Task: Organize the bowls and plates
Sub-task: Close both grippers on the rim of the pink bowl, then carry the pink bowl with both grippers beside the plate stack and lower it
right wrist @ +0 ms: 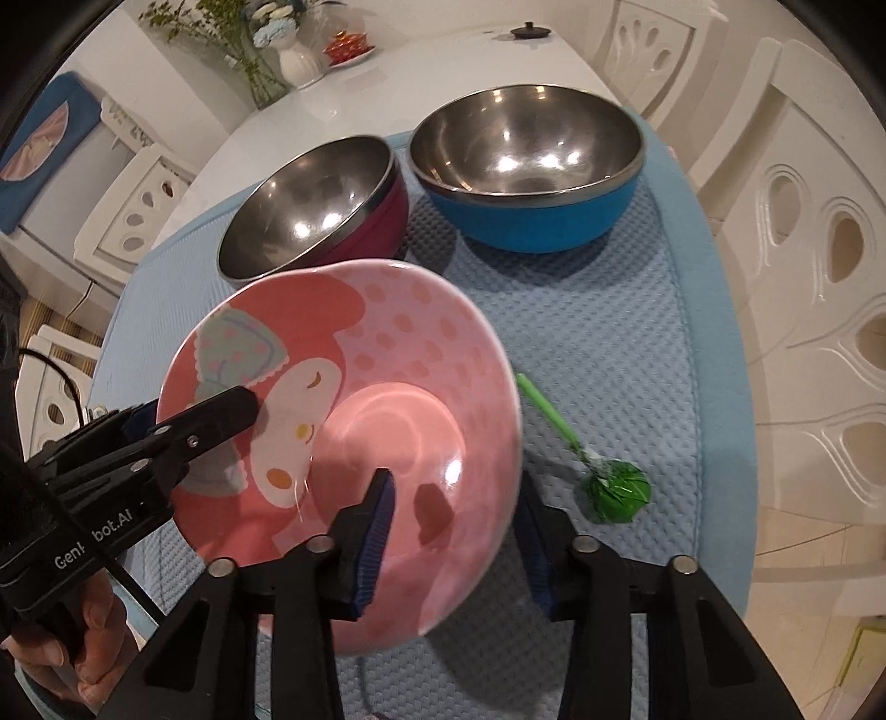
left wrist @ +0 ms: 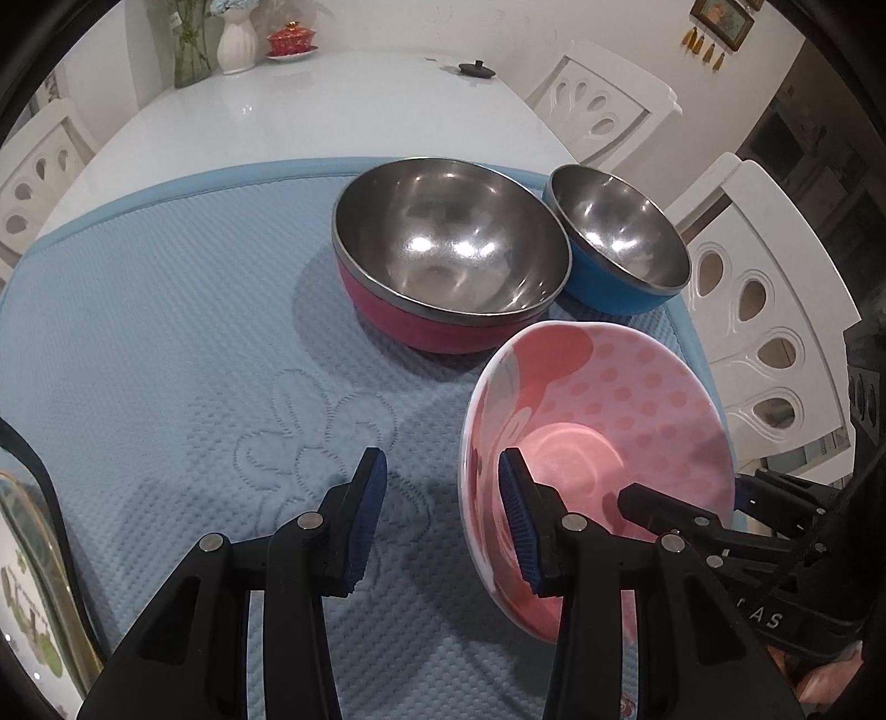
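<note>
A pink cartoon-print bowl [left wrist: 603, 432] is tilted above the blue mat; it also shows in the right wrist view [right wrist: 354, 399]. My left gripper [left wrist: 443, 515] is open astride the bowl's left rim, one finger inside, one outside. My right gripper [right wrist: 457, 531] is also open astride the near rim, and its fingers [left wrist: 664, 515] show in the left wrist view at the bowl's right side. A steel bowl with a magenta outside [left wrist: 448, 249] [right wrist: 315, 205] and a steel bowl with a blue outside [left wrist: 620, 232] [right wrist: 526, 160] stand side by side on the mat behind it.
A blue quilted mat [left wrist: 166, 332] covers the near end of a white table [left wrist: 310, 111]. A green-wrapped lollipop [right wrist: 603, 476] lies on the mat right of the pink bowl. White chairs [left wrist: 775, 310] ring the table. Vases [left wrist: 235, 44] and a red lidded cup [left wrist: 290, 39] stand at the far end.
</note>
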{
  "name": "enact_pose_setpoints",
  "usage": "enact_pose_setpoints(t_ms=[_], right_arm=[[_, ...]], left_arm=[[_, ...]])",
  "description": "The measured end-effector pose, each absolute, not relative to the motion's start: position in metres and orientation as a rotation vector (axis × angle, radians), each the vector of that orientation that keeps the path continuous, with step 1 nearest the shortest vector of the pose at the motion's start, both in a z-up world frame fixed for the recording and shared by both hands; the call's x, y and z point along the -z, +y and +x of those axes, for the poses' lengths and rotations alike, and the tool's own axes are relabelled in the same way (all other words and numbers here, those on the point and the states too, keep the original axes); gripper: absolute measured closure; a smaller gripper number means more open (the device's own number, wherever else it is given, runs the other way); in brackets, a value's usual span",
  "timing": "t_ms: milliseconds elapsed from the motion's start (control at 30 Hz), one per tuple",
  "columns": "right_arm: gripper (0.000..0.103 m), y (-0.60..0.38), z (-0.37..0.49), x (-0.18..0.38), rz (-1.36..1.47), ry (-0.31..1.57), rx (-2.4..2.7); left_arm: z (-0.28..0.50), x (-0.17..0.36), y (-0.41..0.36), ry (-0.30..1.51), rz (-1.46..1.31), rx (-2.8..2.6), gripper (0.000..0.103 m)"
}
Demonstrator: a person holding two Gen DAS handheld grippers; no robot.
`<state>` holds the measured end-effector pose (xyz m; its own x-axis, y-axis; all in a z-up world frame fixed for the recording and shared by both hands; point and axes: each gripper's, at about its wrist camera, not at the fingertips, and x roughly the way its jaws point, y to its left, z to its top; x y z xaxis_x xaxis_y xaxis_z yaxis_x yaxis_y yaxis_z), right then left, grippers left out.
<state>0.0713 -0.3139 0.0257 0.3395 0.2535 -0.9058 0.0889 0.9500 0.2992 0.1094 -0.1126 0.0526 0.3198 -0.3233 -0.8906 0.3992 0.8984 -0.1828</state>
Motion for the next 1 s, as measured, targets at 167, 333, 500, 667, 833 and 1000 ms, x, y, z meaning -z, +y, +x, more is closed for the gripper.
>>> enact_pose_setpoints(t_ms=[167, 333, 500, 667, 833, 1000], right_arm=[[0.074, -0.302, 0.072, -0.028, 0.243, 1.205, -0.111], [0.078, -0.304, 0.067, -0.030, 0.238, 1.194, -0.114], [0.079, -0.300, 0.067, -0.032, 0.218, 1.199, -0.101], [0.079, -0.293, 0.063, -0.045, 0.205, 1.184, -0.104], [0.079, -0.281, 0.053, -0.074, 0.188, 1.144, -0.119], [0.079, -0.263, 0.036, -0.108, 0.192, 1.092, -0.162]], left_arm=[[0.111, -0.049, -0.116, 1.153, 0.072, 0.504, 0.064], [0.111, -0.046, -0.118, 1.157, 0.040, 0.553, 0.074], [0.112, -0.044, -0.119, 1.131, -0.010, 0.612, 0.077], [0.103, -0.062, -0.111, 1.095, -0.055, 0.656, 0.077], [0.087, -0.087, -0.095, 1.063, -0.075, 0.645, 0.077], [0.063, -0.121, -0.071, 0.992, -0.090, 0.606, 0.077]])
